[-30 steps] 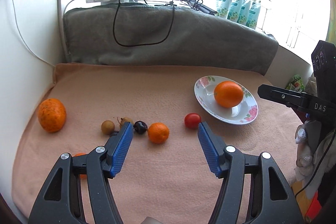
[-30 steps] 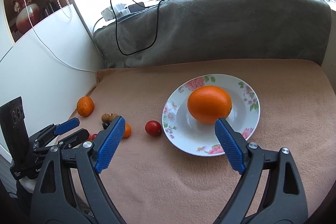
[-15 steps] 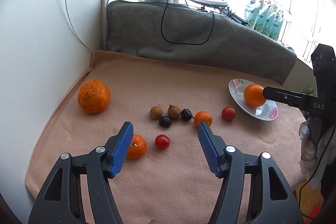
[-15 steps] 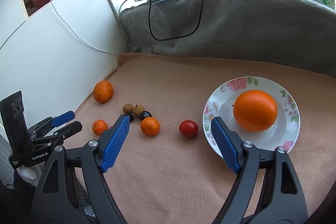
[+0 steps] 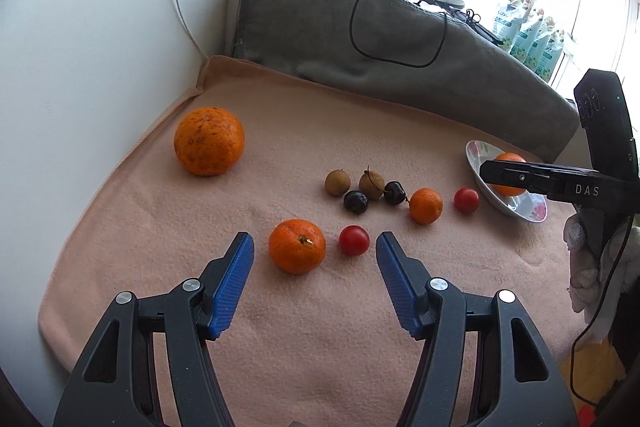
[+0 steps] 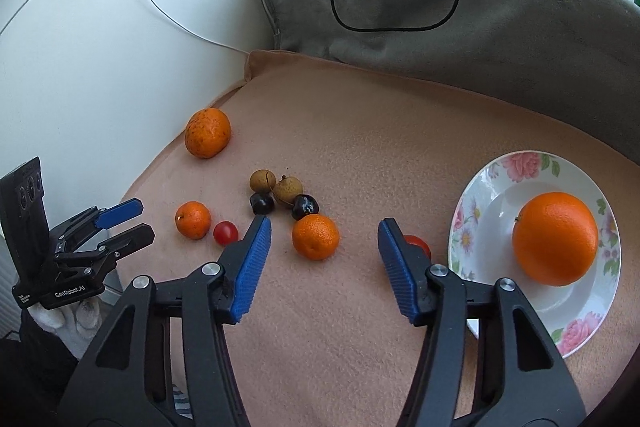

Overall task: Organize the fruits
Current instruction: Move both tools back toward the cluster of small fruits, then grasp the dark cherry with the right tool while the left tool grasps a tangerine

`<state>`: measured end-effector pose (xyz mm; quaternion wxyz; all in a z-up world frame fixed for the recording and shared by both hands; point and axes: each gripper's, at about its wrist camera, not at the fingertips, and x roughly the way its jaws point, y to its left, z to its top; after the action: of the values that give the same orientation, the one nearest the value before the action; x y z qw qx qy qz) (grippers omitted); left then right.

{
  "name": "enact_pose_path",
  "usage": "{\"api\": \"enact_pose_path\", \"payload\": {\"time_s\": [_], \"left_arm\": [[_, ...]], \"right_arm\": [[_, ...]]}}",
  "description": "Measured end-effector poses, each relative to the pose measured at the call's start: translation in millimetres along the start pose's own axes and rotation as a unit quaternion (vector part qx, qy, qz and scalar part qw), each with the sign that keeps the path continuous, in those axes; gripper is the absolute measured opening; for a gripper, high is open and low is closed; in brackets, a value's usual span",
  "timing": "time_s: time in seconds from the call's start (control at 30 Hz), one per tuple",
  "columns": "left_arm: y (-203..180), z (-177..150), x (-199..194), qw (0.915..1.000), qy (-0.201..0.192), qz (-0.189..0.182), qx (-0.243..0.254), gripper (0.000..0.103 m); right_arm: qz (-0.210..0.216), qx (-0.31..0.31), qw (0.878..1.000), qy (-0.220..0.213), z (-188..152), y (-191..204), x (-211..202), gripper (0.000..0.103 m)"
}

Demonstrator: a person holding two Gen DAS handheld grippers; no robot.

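Two open claws above fruit scattered on a peach blanket (image 5: 280, 347).

Left claw (image 5: 314, 247) gaping, empty, near a mandarin (image 5: 297, 246) and cherry tomato (image 5: 354, 239). Right claw (image 6: 324, 227) just narrowing, empty, near another mandarin (image 6: 315, 236). Large orange (image 6: 555, 238) on floral plate (image 6: 480, 227).

Left tool (image 5: 315, 243) open over mandarin (image 5: 297, 246) & tomato (image 5: 354, 239).

Large orange (image 6: 555, 239) on floral plate (image 6: 520, 167), small fruits (image 6: 280, 203) scattered on cloth (image 6: 360, 347)
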<state>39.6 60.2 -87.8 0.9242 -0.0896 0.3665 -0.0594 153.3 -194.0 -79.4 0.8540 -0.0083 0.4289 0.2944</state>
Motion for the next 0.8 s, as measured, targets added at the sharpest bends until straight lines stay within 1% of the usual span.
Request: {"api": "enact_pose_path", "payload": {"time_s": [0.13,0.23,0.43,0.67,0.8], "left_arm": [[10,-1,7,0.9998,0.008,-0.007,-0.014,0.063],[16,-3,12,0.9995,0.016,-0.013,-0.025,0.057],[21,-4,22,0.9987,0.027,-0.028,-0.035,0.054],[27,-2,30,0.9977,0.034,-0.038,-0.043,0.053],[28,-2,34,0.9973,0.038,-0.044,-0.044,0.053]], "right_arm": [[-0.001,-0.033,0.999,0.029,8,11,18,0.053],[-0.006,-0.055,0.997,0.053,12,18,33,0.052],[-0.015,-0.082,0.992,0.094,22,24,61,0.046],[-0.027,-0.131,0.981,0.139,34,33,88,0.046],[-0.026,-0.145,0.976,0.162,36,35,102,0.046]]}}
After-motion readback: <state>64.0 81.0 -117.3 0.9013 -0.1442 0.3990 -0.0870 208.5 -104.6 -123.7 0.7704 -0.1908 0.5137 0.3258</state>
